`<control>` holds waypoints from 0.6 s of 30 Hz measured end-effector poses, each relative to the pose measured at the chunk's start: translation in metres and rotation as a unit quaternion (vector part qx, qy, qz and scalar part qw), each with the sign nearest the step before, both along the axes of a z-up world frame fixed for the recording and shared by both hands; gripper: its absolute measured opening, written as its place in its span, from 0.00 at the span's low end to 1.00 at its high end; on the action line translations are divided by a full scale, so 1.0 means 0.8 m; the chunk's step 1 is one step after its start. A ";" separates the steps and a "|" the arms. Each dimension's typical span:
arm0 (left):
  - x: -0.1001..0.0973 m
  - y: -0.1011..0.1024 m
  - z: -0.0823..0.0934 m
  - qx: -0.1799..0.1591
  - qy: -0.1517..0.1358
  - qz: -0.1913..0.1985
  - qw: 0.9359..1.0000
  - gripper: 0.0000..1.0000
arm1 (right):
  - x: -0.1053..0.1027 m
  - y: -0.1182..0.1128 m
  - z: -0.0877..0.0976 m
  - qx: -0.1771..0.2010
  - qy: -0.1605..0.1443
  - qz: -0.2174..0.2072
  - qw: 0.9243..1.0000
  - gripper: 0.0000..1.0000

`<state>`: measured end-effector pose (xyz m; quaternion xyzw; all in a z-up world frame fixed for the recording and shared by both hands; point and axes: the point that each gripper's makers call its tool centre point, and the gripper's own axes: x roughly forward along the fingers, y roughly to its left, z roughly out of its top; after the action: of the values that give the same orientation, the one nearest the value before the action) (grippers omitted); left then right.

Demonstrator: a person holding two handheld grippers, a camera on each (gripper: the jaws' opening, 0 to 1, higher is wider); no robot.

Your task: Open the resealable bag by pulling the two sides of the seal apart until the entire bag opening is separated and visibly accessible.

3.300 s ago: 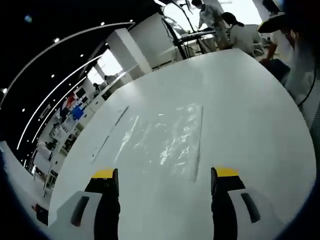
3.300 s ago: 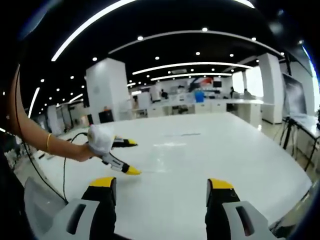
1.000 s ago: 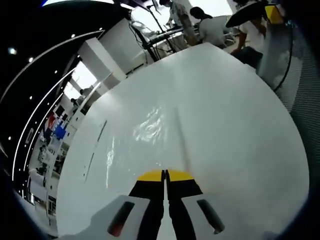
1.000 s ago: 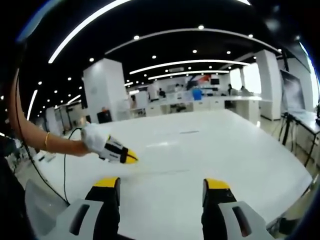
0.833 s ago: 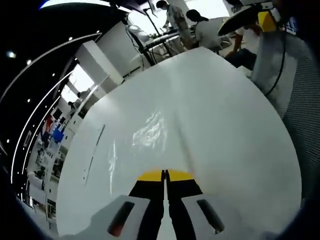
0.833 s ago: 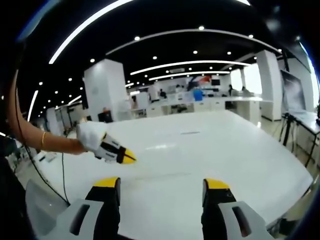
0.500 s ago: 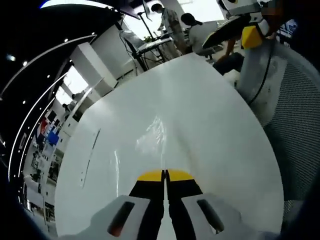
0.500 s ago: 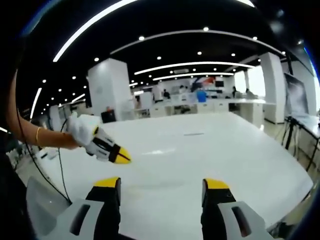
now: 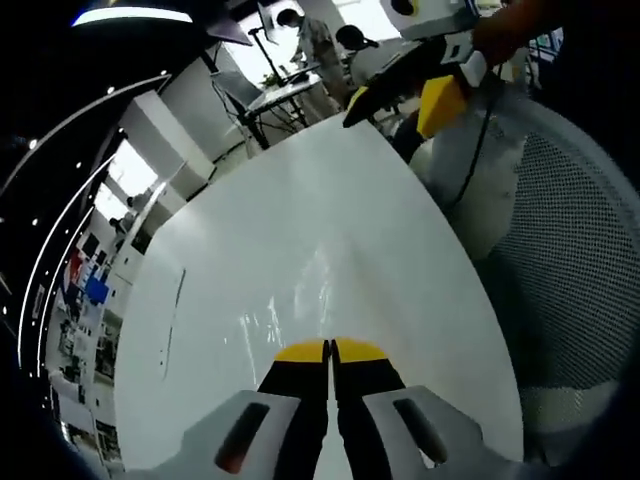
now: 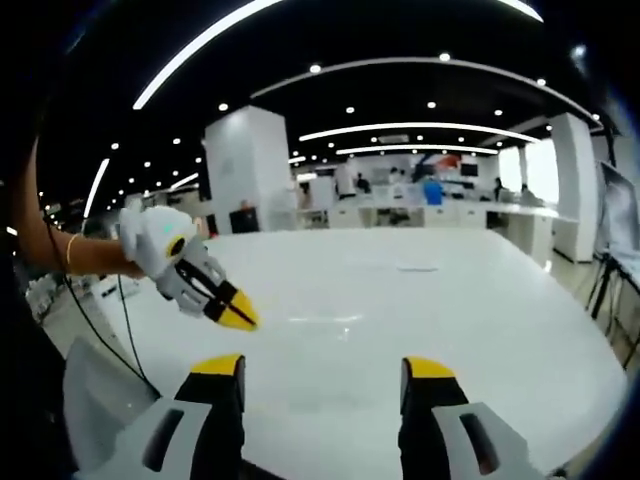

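The resealable bag is clear plastic, so on the white tabletop I see it mainly as glossy wrinkles and streaks of glare running away from my left hand-held gripper. Those yellow-tipped jaws are pressed together with no gap between them, and the near edge of the bag runs in under the tips; whether film is actually pinched between them I cannot tell. In the right gripper view the bag is only a faint shine on the tabletop, just beyond the left hand-held gripper, which reaches in from the left with its tips together.

My right hand-held gripper has its jaws spread wide with nothing between them, above the near part of the tabletop. It also shows at the top of the left gripper view, well apart from the bag. A mesh chair back stands beside the tabletop's right edge. Two people stand far off by a window
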<state>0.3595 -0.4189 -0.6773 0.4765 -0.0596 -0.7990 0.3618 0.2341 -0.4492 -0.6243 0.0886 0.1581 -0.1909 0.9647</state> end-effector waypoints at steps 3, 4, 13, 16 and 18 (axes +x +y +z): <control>-0.008 0.009 0.000 0.007 0.017 0.004 1.000 0.00 | 0.012 0.007 0.005 -0.004 -0.007 0.014 1.000 0.57; -0.009 0.012 0.002 0.007 0.021 0.005 1.000 0.00 | 0.015 0.009 0.007 -0.006 -0.009 0.018 1.000 0.57; -0.021 0.031 0.020 0.001 0.032 0.003 0.999 0.00 | 0.043 0.043 0.004 -0.025 0.011 0.090 0.996 0.53; -0.029 0.037 0.026 -0.001 0.041 0.000 0.999 0.00 | 0.051 0.054 -0.002 -0.037 0.029 0.116 0.992 0.52; -0.034 0.041 0.027 0.000 0.041 -0.006 0.999 0.00 | 0.057 0.059 -0.006 -0.044 0.037 0.127 0.990 0.52</control>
<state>0.3319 -0.3859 -0.6556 0.4427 -0.0473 -0.8200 0.3596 0.2794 -0.4023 -0.6292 0.0179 0.1950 -0.0767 0.9776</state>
